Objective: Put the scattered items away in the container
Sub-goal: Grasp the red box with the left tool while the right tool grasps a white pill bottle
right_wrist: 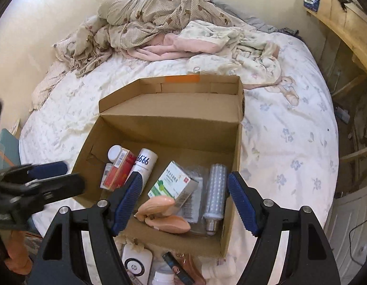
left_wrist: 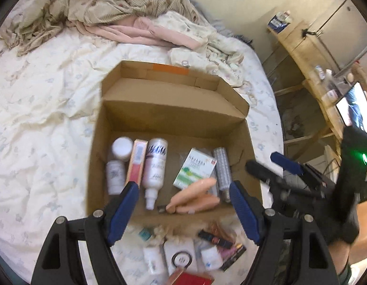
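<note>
- Left gripper [left_wrist: 183,197]: above the near wall of the cardboard box [left_wrist: 242,111], fingers [left_wrist: 125,204] spread wide, nothing between the pads.
- Right gripper [right_wrist: 183,197]: over the same box, fingers [right_wrist: 242,201] likewise spread and empty; also seen at the right edge of the left-wrist view, beside the box.
- Cardboard box on the bed [left_wrist: 41,123], toward the bed's near edge, lid flap folded back toward the far edge.
- Inside, along the left wall: white jar [left_wrist: 121,147], small white bottle [left_wrist: 115,175], red carton [left_wrist: 136,163], white spray bottle [left_wrist: 155,166] lying with nozzle toward the near wall.
- Inside, middle: green-and-white carton [right_wrist: 172,182] resting partly on a clear plastic packet [right_wrist: 195,204]; peach-coloured clipper-like tool [right_wrist: 164,213] against the near wall.
- Inside, along the right wall: corn-style LED bulb [right_wrist: 214,194], base toward the near wall.
- Outside, on the bed between box and near edge: white case with a black ring [left_wrist: 181,256], dark tube [left_wrist: 215,238], white bottles and small packets, partly hidden by the fingers.
- Far edge of the bed: rumpled bedding [right_wrist: 159,19].
</note>
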The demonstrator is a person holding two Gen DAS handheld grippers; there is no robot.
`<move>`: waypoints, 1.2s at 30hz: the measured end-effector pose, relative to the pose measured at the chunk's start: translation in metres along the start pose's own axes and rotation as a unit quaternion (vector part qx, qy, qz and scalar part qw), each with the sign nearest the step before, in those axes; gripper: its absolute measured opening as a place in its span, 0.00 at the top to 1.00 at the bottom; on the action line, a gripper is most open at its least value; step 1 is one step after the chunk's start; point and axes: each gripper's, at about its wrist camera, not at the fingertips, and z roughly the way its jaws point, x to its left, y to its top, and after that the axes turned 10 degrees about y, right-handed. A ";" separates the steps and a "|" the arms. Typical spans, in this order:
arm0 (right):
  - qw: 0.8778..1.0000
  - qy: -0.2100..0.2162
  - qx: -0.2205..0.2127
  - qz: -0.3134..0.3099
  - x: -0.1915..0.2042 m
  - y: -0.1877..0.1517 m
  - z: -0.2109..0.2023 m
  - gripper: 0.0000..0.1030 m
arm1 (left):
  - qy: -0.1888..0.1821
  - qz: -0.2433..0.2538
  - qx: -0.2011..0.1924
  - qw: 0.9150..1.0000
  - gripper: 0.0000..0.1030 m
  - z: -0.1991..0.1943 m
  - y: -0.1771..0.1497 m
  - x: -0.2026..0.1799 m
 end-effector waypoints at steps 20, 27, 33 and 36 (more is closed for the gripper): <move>0.993 0.069 0.020 0.090 -0.058 -0.057 -0.062 0.24 | -0.076 -0.185 0.034 0.979 0.23 0.046 -0.147 0.097; 0.987 -0.033 0.153 0.044 -0.046 -0.088 0.014 0.24 | -0.058 -0.165 0.013 0.984 0.23 0.046 -0.139 0.093; 0.975 -0.086 0.206 -0.024 -0.032 -0.098 0.053 0.24 | -0.057 -0.147 0.015 0.987 0.23 0.043 -0.140 0.086; 0.967 -0.091 0.235 -0.033 -0.038 -0.103 0.070 0.24 | -0.049 -0.118 0.047 0.991 0.23 0.053 -0.144 0.078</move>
